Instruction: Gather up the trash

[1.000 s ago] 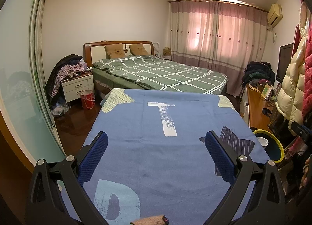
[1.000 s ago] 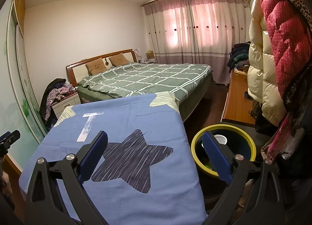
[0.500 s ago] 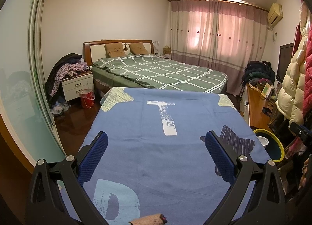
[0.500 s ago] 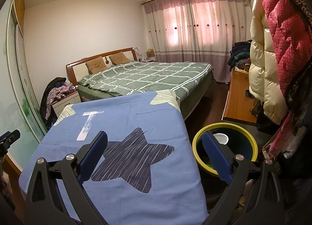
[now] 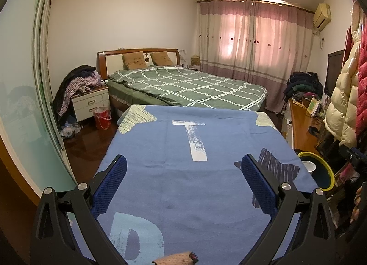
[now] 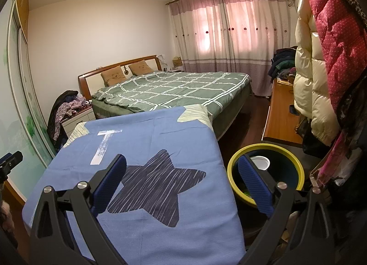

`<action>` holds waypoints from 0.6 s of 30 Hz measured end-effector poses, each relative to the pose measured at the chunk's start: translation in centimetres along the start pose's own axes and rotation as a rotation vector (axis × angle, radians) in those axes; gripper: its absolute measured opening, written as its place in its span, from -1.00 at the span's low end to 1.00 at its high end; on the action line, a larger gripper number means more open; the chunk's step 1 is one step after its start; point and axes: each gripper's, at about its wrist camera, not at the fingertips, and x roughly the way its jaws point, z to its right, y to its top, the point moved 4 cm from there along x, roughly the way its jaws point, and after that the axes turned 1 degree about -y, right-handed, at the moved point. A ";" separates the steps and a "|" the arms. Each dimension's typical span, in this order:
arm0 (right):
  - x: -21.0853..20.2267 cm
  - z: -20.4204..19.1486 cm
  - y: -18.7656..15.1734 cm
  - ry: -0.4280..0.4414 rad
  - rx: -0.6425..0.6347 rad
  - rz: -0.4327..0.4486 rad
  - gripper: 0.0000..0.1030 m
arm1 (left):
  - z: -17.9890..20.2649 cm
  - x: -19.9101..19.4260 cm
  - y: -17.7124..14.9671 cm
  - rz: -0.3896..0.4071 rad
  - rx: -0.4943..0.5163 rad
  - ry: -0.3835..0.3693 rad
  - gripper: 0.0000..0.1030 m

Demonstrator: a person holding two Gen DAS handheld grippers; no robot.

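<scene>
Bedroom, evening light behind pink curtains: a table draped in a blue cloth fills the lower half of both views, with a green checked bed behind it at centre frame.

Left gripper hangs over the cloth at bottom centre, jaws wide apart and holding nothing. Right gripper hangs likewise over the table's right edge, jaws wide apart and empty, one finger over the dark star print and the other in line with the bin.

That bin, yellow-rimmed and dark inside, stands on the floor just beside the table, at lower right of the right view and at the right edge of the left view; it is likely placed there so that trash can be dropped in straight off the table. A white cup already lies inside, with something green lower down.

One candidate piece of trash shows: a small brownish scrap at the very bottom of the left view, on the cloth below the gripper. What it is cannot be told. No other litter shows on the cloth.

Both tools appear poised, open, for a next pick. A red bucket sits by the nightstand at left of frame, well apart from the table.
</scene>
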 end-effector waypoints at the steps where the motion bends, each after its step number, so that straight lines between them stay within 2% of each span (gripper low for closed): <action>1: 0.0 0.0 0.0 0.001 0.001 0.000 0.82 | 0.2 0.1 0.0 0.002 0.007 0.005 0.91; 7: 0.0 -0.1 0.0 0.001 0.000 -0.001 0.82 | 0.4 0.1 0.1 -0.003 -0.001 -0.020 0.91; 18: 0.1 -0.1 0.0 0.000 0.000 -0.003 0.82 | 0.7 -0.2 0.1 0.009 0.015 -0.005 0.91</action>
